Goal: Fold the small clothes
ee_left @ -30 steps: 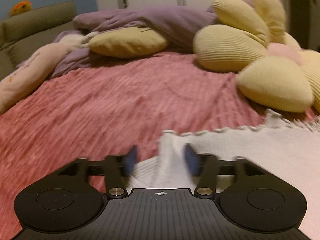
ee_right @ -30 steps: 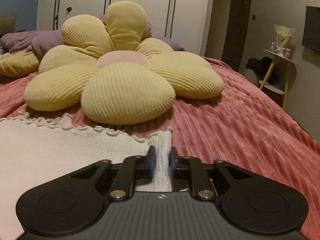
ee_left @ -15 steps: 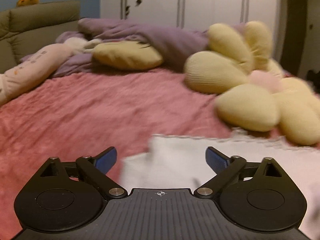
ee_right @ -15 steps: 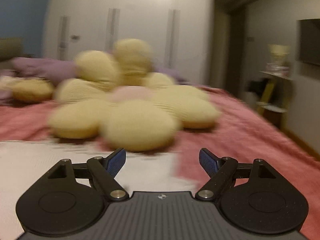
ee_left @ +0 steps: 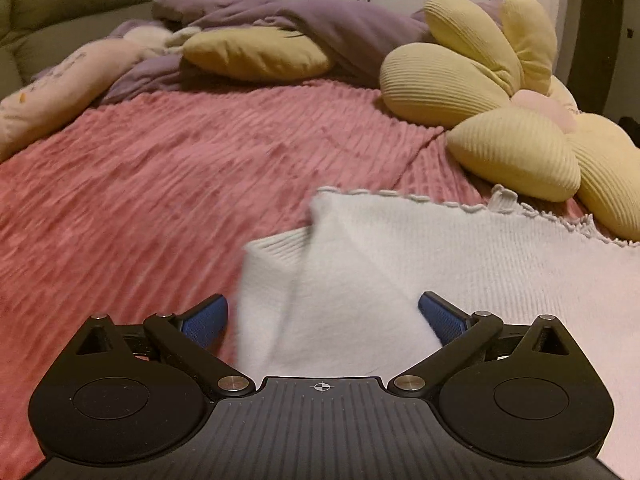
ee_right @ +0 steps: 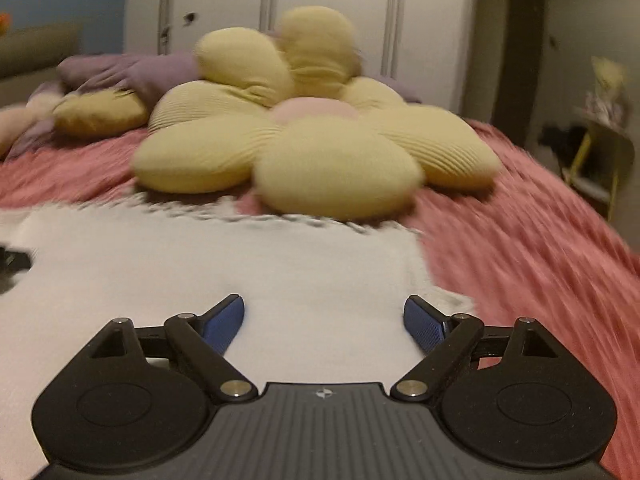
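A white knit garment (ee_left: 420, 264) with a scalloped far edge lies flat on the pink ribbed bedspread (ee_left: 140, 184). Its left end is folded over, with a ribbed cuff showing. My left gripper (ee_left: 322, 320) is open and empty, just above that folded left end. The garment also shows in the right wrist view (ee_right: 240, 264), blurred. My right gripper (ee_right: 324, 322) is open and empty over the garment's right end, near its right edge.
A yellow flower-shaped cushion (ee_right: 304, 136) lies right behind the garment, also in the left wrist view (ee_left: 500, 112). A yellow pillow (ee_left: 256, 56), purple duvet (ee_left: 340, 28) and pink pillow (ee_left: 60, 88) lie at the bed's far end. A small side table (ee_right: 604, 156) stands right of the bed.
Both grippers were shut on the garment's corners a second ago. They have let go, opened wide and pulled back a little. The garment now lies loose on the bed.
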A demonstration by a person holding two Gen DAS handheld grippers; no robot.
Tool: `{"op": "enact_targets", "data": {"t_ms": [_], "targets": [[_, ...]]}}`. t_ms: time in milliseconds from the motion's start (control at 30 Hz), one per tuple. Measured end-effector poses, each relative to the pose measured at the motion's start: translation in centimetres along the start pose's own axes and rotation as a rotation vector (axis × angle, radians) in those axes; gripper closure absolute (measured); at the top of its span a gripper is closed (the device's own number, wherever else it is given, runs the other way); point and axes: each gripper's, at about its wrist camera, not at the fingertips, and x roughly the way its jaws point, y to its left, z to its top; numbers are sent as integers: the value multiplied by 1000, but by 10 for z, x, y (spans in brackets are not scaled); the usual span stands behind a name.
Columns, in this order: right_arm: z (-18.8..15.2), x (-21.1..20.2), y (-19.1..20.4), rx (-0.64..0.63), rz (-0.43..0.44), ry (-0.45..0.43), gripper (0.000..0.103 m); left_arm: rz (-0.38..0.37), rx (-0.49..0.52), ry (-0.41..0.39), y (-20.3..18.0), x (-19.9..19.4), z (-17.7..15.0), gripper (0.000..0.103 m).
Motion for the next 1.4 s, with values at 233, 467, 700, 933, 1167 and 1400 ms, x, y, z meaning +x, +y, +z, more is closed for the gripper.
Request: {"op": "enact_targets", "data": {"t_ms": [233,467,700,933,1167,1400], "targets": [[-4,-52,-20,73,-68,-37,16,-141,-99,73,63,-46,-16,0],[-49,-128,1,201,196,-14,16,-359,-193,227,89,-54,-31,16],[-67,-139,12,252,259,75,33,-424,-354,308,102,-27,-30,28],[-65,-141,14,251,245,92,53,-406,-369,311,98,-24,-12,71],[-66,-144,7,262,234,83,53,-429,-306,253,81,-57,17,77],[-67,-145,-5,286,215,72,53,-540,-170,185,-8,-106,32,78]]}}
